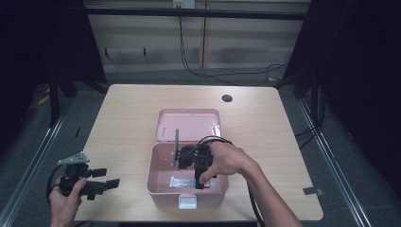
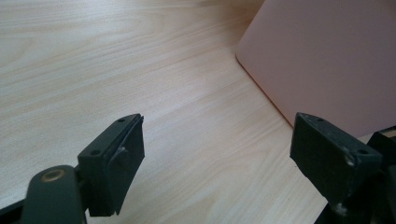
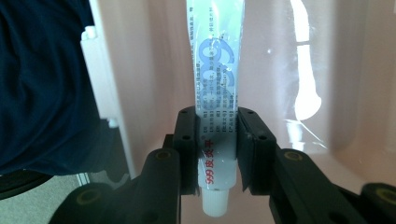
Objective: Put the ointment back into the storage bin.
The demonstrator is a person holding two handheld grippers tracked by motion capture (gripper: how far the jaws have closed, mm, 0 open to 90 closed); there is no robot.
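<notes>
Right gripper view: tube (image 3: 216, 93) clamped between right gripper (image 3: 217, 149) pads.

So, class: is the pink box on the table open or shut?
Open. The pink box has its lid swung back behind it, and the right gripper reaches inside holding a white tube.

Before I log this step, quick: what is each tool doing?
Left tool: open, holding nothing, above the table.
Right tool: closed on the white tube, inside the pink box.
</notes>
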